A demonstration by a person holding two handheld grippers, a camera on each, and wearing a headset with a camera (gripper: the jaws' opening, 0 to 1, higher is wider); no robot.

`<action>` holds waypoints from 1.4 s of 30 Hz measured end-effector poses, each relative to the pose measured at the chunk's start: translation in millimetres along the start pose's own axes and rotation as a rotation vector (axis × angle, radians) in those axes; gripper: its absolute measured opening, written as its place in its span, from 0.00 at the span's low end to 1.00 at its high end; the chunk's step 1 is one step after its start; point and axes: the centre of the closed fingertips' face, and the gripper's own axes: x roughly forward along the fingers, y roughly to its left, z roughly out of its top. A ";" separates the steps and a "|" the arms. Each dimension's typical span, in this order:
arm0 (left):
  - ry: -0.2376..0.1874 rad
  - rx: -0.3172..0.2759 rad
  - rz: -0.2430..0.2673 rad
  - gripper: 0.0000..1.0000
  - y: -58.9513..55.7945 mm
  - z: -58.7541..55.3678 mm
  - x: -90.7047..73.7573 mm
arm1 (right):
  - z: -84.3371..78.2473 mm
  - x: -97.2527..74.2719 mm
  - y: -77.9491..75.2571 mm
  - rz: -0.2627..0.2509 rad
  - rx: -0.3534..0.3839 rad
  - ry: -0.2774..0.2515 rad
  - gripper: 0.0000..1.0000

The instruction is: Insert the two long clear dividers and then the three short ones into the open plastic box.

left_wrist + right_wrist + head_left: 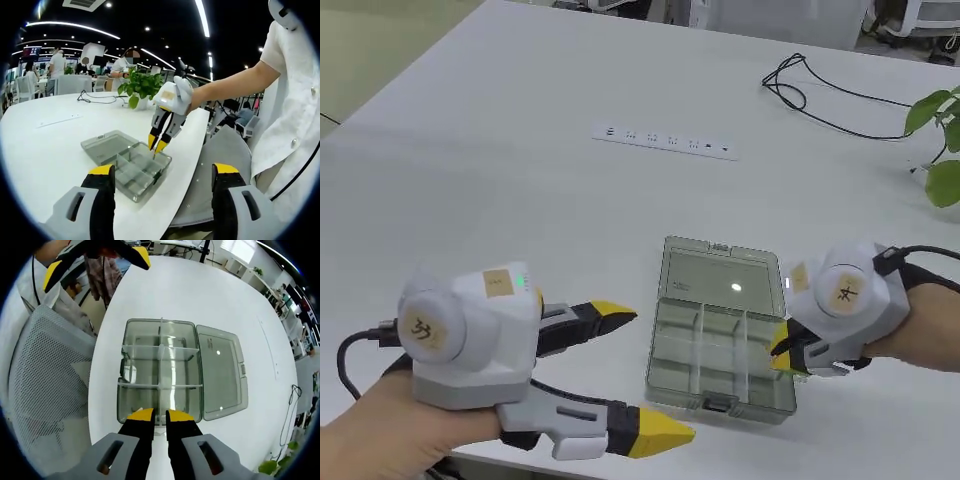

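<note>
The open clear plastic box (720,400) lies near the table's front edge, its lid (720,270) folded flat away from me. Inside stand clear dividers (160,347): two cross walls and pieces along the middle line. My right gripper (160,416) hovers over the box's near end wall (122,365), jaws almost together on what looks like a thin short clear divider standing in the middle line. From the left gripper view the right gripper (155,146) points down into the box (107,150). My left gripper (642,373) is open and empty, left of the box.
A white power strip (665,140) lies mid-table, with a black cable (810,95) and a potted plant (940,150) at the far right. A grey mesh chair (45,380) stands just off the table edge beside the box. People sit far behind.
</note>
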 end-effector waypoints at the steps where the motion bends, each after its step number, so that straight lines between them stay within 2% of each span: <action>1: 0.002 0.000 0.001 0.80 0.3 -0.6 -0.2 | 0.5 -4.4 -0.6 -0.009 0.010 -0.012 0.11; 5: 0.006 0.007 0.009 0.83 2.6 -1.5 -1.6 | 4.3 -20.7 -1.5 -0.043 0.074 -0.081 0.15; 11: 0.010 0.022 0.040 0.91 11.7 -4.2 -5.6 | 3.6 -45.0 0.5 -0.091 0.154 -0.168 0.25; 20: 0.027 0.035 0.062 0.96 20.4 -9.5 -8.5 | -17.6 -82.8 7.0 -0.200 0.300 -0.270 0.33; 23: 0.026 0.040 0.069 0.99 21.7 -9.3 -9.3 | -26.8 -90.7 12.1 -0.225 0.323 -0.284 0.38; 27: 0.035 0.041 0.074 1.00 23.9 -12.0 -9.5 | -38.5 -97.9 19.4 -0.246 0.371 -0.306 0.42; 33: 0.044 0.044 0.073 1.00 24.0 -13.8 -9.4 | -53.1 -99.8 29.2 -0.266 0.425 -0.321 0.51; 42: 0.052 0.040 0.072 1.00 23.7 -18.6 -8.2 | -66.8 -96.2 39.7 -0.276 0.480 -0.332 0.54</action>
